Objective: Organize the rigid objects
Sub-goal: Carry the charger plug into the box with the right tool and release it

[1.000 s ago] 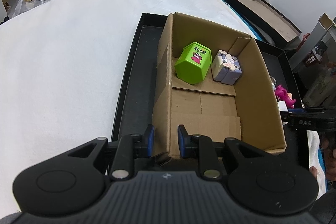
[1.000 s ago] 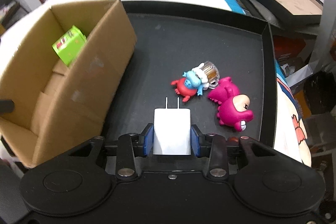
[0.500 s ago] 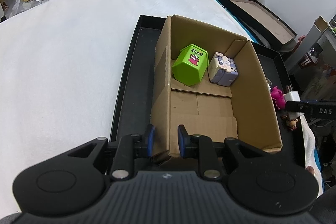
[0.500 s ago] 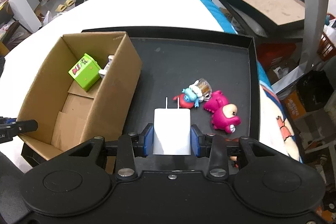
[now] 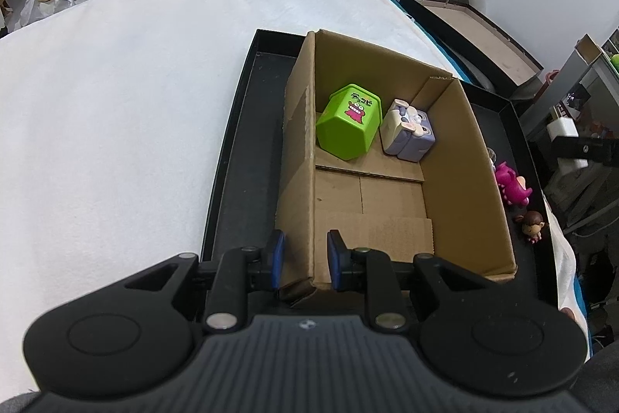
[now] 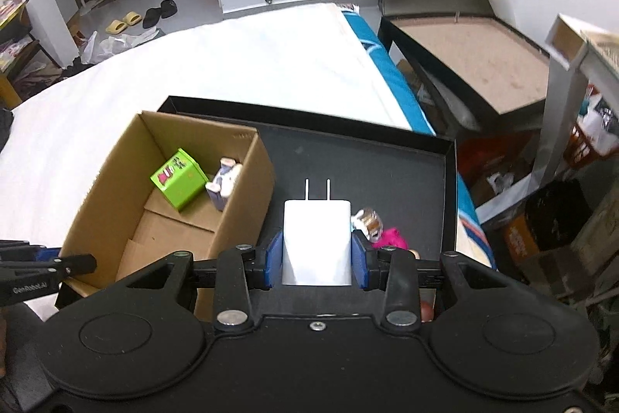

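Charger, clamped prongs-forward in the right gripper, sits right of the cardboard box, whose wall the left gripper pinches.

The left gripper sat low in the frame, its blue pads straddling a cardboard wall. The right gripper, bottom centre, was clamped on a white block.

One cardboard box on one black tray — two toy cubes inside: one green, one lilac. Loose figurines on tray: three — pink, brown-haired, clear-capped. One white charger. Two grippers — left, right.
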The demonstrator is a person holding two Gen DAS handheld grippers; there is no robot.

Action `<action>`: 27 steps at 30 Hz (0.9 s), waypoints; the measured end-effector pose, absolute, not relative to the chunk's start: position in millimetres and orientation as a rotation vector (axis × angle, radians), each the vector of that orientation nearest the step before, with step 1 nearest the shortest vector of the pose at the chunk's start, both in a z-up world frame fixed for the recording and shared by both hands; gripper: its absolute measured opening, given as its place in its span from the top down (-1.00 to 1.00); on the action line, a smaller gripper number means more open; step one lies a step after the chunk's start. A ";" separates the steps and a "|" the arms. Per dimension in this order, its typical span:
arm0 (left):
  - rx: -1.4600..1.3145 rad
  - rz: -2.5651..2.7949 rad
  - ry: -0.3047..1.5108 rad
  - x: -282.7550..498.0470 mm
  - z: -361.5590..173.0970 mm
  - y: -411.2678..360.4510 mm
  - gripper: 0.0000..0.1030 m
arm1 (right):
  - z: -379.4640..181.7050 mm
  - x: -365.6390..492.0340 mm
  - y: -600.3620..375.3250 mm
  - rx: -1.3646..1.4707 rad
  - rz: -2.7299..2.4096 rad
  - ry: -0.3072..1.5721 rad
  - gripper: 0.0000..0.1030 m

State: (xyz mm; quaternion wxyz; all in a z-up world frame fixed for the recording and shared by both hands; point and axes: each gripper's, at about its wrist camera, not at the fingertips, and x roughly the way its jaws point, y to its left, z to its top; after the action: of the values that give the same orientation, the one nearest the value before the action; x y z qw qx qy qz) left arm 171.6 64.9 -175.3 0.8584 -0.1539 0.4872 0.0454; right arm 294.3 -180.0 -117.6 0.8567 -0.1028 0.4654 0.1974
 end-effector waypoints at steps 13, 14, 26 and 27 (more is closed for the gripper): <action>-0.352 0.084 1.013 170.4 -175.4 69.1 0.57 | -94.5 302.5 -154.5 -0.308 0.431 0.949 0.30; -0.354 0.082 1.012 170.2 -175.7 69.7 0.57 | -93.1 302.5 -152.5 -0.310 0.433 0.947 0.30; -0.378 0.069 1.005 168.9 -177.2 73.5 0.57 | -83.8 299.9 -116.4 -0.349 0.478 0.936 0.30; -0.380 0.066 1.004 168.7 -177.3 73.8 0.57 | -83.5 299.7 -112.5 -0.350 0.484 0.937 0.30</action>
State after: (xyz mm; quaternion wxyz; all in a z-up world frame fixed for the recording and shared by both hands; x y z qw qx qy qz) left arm 168.7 73.8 -177.3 0.8587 -0.1810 0.4783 0.0316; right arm 299.7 -112.5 -83.5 0.8497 -0.1664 0.4446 0.2297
